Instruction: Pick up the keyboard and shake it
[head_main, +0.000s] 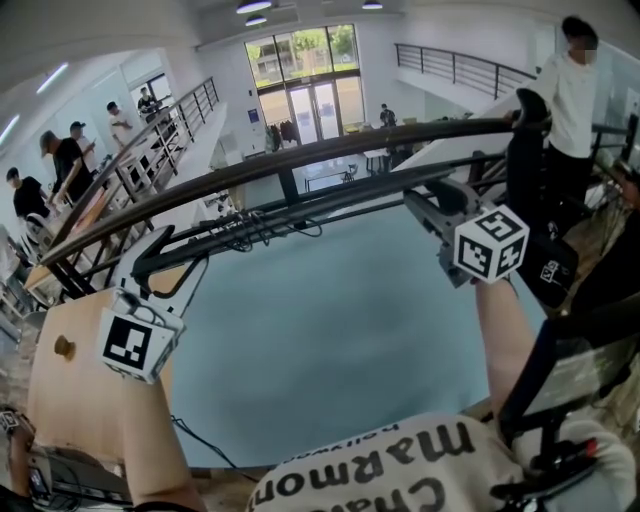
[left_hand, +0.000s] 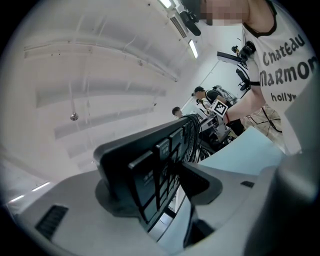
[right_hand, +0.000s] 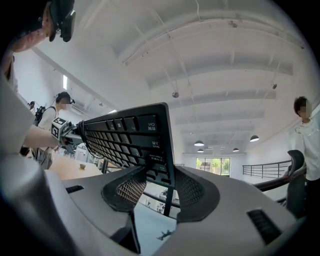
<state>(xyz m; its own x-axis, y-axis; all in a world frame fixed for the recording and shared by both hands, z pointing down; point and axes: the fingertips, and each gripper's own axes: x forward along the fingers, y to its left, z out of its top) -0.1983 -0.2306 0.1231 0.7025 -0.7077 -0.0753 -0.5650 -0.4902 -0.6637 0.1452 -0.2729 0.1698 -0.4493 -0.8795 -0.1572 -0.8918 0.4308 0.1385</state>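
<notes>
A black keyboard (head_main: 300, 160) hangs in the air above the table, seen edge-on in the head view as a long dark bar. Its coiled cable (head_main: 250, 230) dangles under it. My left gripper (head_main: 160, 252) is shut on the keyboard's left end, my right gripper (head_main: 425, 200) on its right end. In the left gripper view the keyboard (left_hand: 145, 165) stands between the pads of the left gripper (left_hand: 157, 192), keys facing right. In the right gripper view the keyboard (right_hand: 130, 135) sits clamped in the right gripper (right_hand: 155, 187), with the other gripper's marker cube (right_hand: 60, 127) at its far end.
Below lies a light blue table (head_main: 330, 330) with a wooden board (head_main: 70, 380) at its left. A black chair (head_main: 530, 170) and a standing person (head_main: 570, 90) are at the right. Several people stand far left, and a thin cable (head_main: 205, 445) runs near the front edge.
</notes>
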